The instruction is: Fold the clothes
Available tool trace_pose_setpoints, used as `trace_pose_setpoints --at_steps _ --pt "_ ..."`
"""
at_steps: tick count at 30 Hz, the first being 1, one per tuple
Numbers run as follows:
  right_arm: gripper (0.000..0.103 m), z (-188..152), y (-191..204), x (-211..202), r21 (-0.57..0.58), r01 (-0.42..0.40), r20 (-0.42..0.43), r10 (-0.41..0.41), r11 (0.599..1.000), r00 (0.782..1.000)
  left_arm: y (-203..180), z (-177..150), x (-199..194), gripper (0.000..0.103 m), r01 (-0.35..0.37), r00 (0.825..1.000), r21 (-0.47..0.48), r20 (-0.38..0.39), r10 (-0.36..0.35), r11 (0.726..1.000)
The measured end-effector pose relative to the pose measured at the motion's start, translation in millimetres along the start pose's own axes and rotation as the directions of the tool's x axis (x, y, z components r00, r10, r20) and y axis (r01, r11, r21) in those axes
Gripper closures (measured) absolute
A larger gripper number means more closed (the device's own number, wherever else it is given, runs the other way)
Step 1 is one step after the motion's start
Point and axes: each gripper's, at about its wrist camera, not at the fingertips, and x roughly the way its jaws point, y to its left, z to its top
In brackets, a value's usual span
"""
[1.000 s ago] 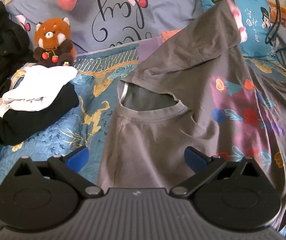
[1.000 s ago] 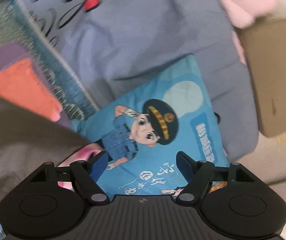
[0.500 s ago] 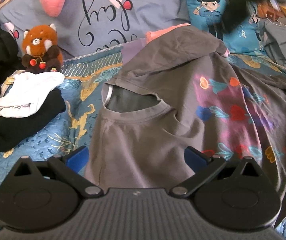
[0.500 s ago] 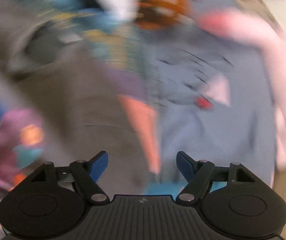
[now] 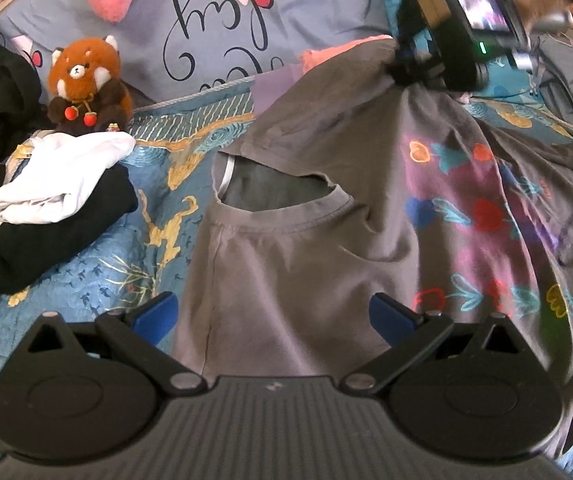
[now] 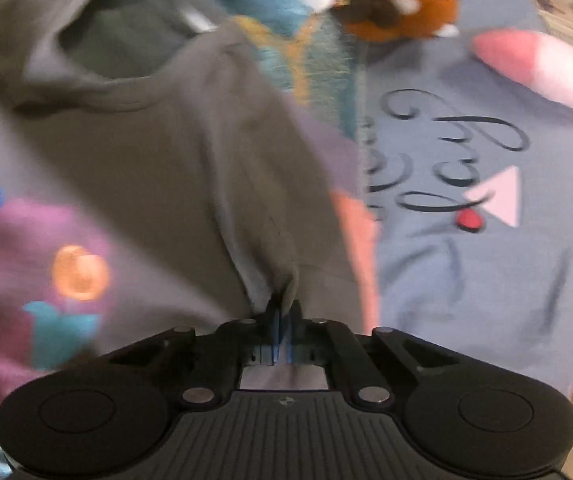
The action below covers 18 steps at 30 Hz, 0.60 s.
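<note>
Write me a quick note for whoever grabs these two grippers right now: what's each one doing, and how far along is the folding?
Right gripper: has just closed, shut on a pinch of the grey shirt at its far edge.
Left gripper: open, holding nothing, over the shirt's near part.
Shirt: spread on the bed, crumpled, collar open, not yet folded.
Done: a white and black stack sits to the left, by the plush toy.
Left: fold the shirt and add it to the stack.

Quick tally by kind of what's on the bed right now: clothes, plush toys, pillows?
Garment being folded: 1, the grey T-shirt, pinched by the right gripper
Folded garments in the stack: 2, white garment on black garment
Plush toys: 1, red panda plush
Pillows clearly seen: 1, lavender pillow
Total: 5
</note>
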Motion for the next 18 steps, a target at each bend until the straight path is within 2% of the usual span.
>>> trace_pose_setpoints --at_steps 2,5,11,15,17,18 --pt "0.101 -1 -15 -4 0.036 0.005 0.005 -0.005 0.999 1.000 2 -1 1 0.000 -0.008 1.000 -0.002 0.003 0.008 1.000" --pt "0.101 -3 -28 -9 0.056 0.056 0.008 -0.057 0.997 0.998 13 -2 4 0.000 -0.026 1.000 -0.034 -0.003 0.026 0.999" --pt "0.101 -5 -44 -14 0.095 0.177 0.013 -0.179 0.980 0.984 45 -10 15 0.000 -0.045 0.999 -0.161 -0.025 0.041 0.986" --pt "0.101 -5 -44 -15 0.092 0.197 0.015 -0.200 0.976 0.980 57 -15 26 0.001 -0.060 0.998 -0.183 -0.039 0.054 0.981" --pt "0.101 -5 -42 -15 0.085 0.200 0.017 -0.203 0.976 0.979 60 -14 33 0.007 -0.048 0.998 -0.191 -0.047 0.039 0.980" --pt "0.101 -6 -41 -15 0.085 0.201 0.018 -0.203 0.976 0.979 62 -13 37 0.014 -0.027 0.999 -0.204 -0.052 0.016 0.979"
